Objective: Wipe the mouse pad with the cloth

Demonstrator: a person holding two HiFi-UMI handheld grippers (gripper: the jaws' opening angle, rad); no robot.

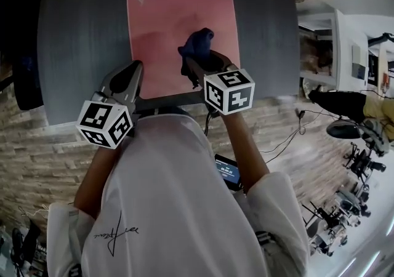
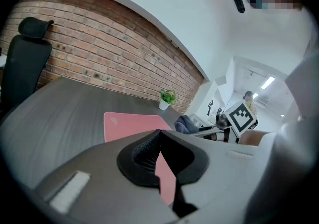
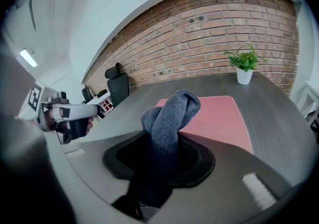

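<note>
1. Head view: the pink mouse pad [image 1: 172, 17] lay flat on the dark table [image 1: 80, 36]. The right gripper [image 1: 198, 68] held the blue cloth [image 1: 196, 45] over the pad's near right part. The left gripper [image 1: 131, 76] sat at the pad's near left corner.
2. Left gripper view: the left gripper [image 2: 158, 133] had its jaw tips together with nothing between them, and the mouse pad [image 2: 129, 123] lay beyond.
3. Right gripper view: the right gripper [image 3: 164, 143] was clamped on the cloth [image 3: 172, 113], which stood bunched above the jaws. The mouse pad [image 3: 219, 118] lay behind it.

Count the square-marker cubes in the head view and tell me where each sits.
2. One cube on the left gripper, by the mouse pad's near-left corner; the other on the right gripper, which clamps the cloth. None looks hidden.
</note>
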